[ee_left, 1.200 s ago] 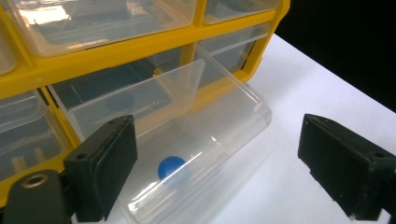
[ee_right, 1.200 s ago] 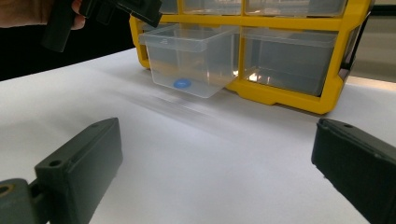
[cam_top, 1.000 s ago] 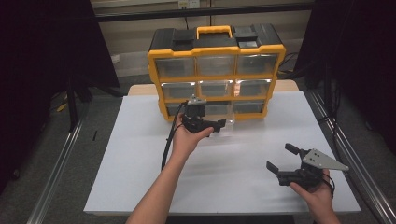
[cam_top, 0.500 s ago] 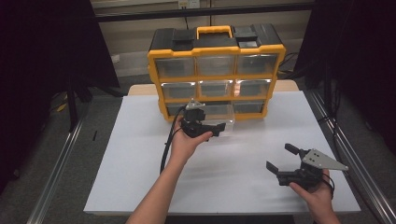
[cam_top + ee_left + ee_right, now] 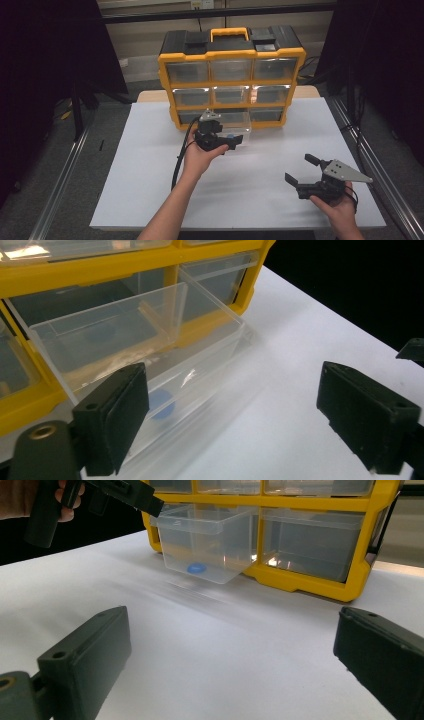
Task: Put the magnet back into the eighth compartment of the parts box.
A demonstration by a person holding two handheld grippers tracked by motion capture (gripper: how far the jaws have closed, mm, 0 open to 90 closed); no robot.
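Observation:
A yellow and black organizer cabinet [image 5: 231, 75] with clear drawers stands at the back of the white table. Its bottom middle clear drawer [image 5: 145, 347] [image 5: 207, 527] is pulled out, with a small blue round piece [image 5: 196, 568] [image 5: 161, 405] lying on its floor. My left gripper [image 5: 231, 142] hovers open just in front of that drawer, its jaws wide apart and nothing between them. My right gripper [image 5: 301, 169] is open near the front right of the table, far from the drawer, and faces the cabinet.
The white table top [image 5: 150, 165] is bare on the left and in the middle front. The other drawers of the cabinet are shut. A metal rail [image 5: 380, 165] runs along the table's right side, and a cable [image 5: 179, 160] trails from the left gripper.
The left gripper has drawn back slightly toward the near side and right, away from the pulled-out drawer. The right gripper has stayed where it was.

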